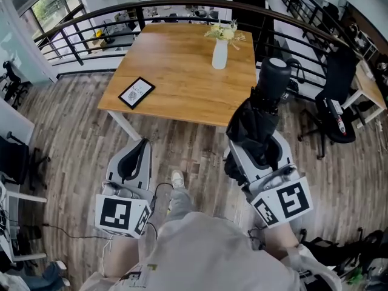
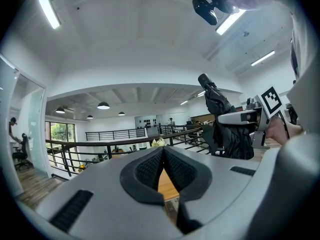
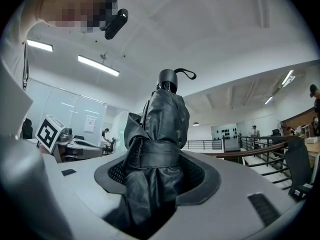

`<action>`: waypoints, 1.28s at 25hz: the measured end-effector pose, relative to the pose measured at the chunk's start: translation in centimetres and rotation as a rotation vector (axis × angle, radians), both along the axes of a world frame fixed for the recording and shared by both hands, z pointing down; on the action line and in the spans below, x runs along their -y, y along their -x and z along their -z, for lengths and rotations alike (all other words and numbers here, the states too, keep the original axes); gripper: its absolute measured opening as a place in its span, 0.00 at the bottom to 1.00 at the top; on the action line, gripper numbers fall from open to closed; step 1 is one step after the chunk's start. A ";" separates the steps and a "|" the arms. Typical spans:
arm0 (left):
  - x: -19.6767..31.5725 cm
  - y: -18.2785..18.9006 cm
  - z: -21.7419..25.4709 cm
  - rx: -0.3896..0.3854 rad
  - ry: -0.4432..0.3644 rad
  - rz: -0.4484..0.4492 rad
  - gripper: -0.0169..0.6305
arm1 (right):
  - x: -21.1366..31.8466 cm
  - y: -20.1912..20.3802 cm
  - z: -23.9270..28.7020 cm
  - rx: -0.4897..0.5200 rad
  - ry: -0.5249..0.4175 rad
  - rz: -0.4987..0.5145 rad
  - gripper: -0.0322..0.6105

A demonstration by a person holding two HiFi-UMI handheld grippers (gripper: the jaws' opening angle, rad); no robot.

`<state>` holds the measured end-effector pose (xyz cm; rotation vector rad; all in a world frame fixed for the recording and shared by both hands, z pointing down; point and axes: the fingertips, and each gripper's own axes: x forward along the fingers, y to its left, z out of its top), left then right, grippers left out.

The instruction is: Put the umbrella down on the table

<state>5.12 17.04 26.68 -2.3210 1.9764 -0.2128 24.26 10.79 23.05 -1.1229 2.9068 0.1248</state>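
A folded black umbrella (image 1: 262, 111) stands nearly upright in my right gripper (image 1: 262, 145), its round handle end (image 1: 276, 71) on top. In the right gripper view the pads (image 3: 120, 171) press on the strapped fabric of the umbrella (image 3: 160, 119), so my right gripper (image 3: 157, 166) is shut on it. It hangs over the wooden floor, just short of the near right corner of the wooden table (image 1: 176, 71). My left gripper (image 1: 143, 143) is at the lower left, also short of the table, shut with nothing in it. Its pads (image 2: 150, 166) meet at the tips of my left gripper (image 2: 162, 153).
On the table stand a white vase (image 1: 219, 52) with flowers and a black-framed card (image 1: 136, 92). A dark railing (image 1: 91, 18) curves behind it. Black office chairs (image 1: 334, 96) stand at the right. The person's shoe (image 1: 176, 178) shows between the grippers.
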 end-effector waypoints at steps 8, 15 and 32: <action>7.7 5.6 -1.0 -0.009 0.042 -0.004 0.05 | 8.0 6.2 -1.2 -0.021 0.046 0.009 0.45; 16.6 11.7 -1.2 -0.013 0.085 -0.041 0.05 | 16.4 12.6 -1.4 -0.042 0.090 -0.009 0.45; 34.5 23.9 -4.0 -0.029 0.150 -0.095 0.05 | 34.5 25.3 -4.1 -0.074 0.161 -0.039 0.45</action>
